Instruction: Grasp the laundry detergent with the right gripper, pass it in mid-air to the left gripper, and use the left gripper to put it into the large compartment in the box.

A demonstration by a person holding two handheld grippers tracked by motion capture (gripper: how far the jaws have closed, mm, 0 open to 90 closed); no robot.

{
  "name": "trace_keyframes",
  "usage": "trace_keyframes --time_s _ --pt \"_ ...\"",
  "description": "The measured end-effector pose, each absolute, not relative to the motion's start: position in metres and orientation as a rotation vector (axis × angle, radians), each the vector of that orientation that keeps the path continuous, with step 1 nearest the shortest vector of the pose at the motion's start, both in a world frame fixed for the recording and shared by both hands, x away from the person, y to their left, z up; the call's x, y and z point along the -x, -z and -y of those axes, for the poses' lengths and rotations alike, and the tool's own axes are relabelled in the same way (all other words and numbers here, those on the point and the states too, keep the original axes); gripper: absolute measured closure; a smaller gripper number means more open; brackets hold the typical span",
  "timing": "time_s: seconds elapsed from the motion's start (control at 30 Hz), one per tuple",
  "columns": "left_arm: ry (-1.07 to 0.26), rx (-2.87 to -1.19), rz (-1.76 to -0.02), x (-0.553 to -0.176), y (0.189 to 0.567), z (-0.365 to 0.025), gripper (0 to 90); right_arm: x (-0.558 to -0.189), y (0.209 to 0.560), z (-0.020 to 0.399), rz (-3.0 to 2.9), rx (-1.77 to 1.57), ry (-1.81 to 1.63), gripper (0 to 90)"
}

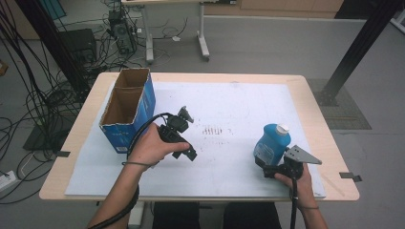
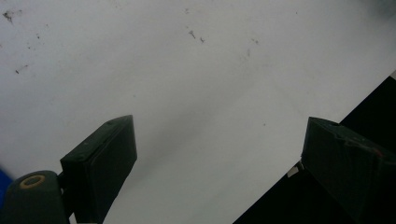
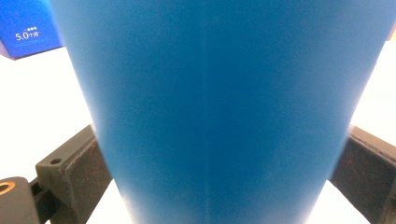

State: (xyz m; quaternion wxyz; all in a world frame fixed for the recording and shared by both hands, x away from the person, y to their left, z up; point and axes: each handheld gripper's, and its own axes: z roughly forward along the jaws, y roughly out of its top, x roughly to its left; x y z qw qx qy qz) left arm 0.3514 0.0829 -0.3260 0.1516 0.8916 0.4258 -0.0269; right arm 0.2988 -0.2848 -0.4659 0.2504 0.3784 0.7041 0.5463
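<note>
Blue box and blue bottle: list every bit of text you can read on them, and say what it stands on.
"5.0" followed by two small characters too blurred to read: white print on the blue box, in the right gripper view.
Pale print on the blue box's front face in the high view: too small to read.
Label on the blue bottle in the high view: too small and blurred to read.

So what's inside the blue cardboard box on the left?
The blue cardboard box stands open-topped, with two brown compartments. The inner walls that show are bare, with nothing sticking up. The near wall hides the floor of each compartment, so something low could lie there.
</note>
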Motion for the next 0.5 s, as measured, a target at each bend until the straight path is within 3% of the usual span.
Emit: trace_keyframes --time_s 0.5 --pt "0.081 -2.561 -1.220 -0.3512 0.3269 -0.0839 10.7 -0.2982 0.4659 0.2840 -1.916 -1.027 -1.490 2.9"
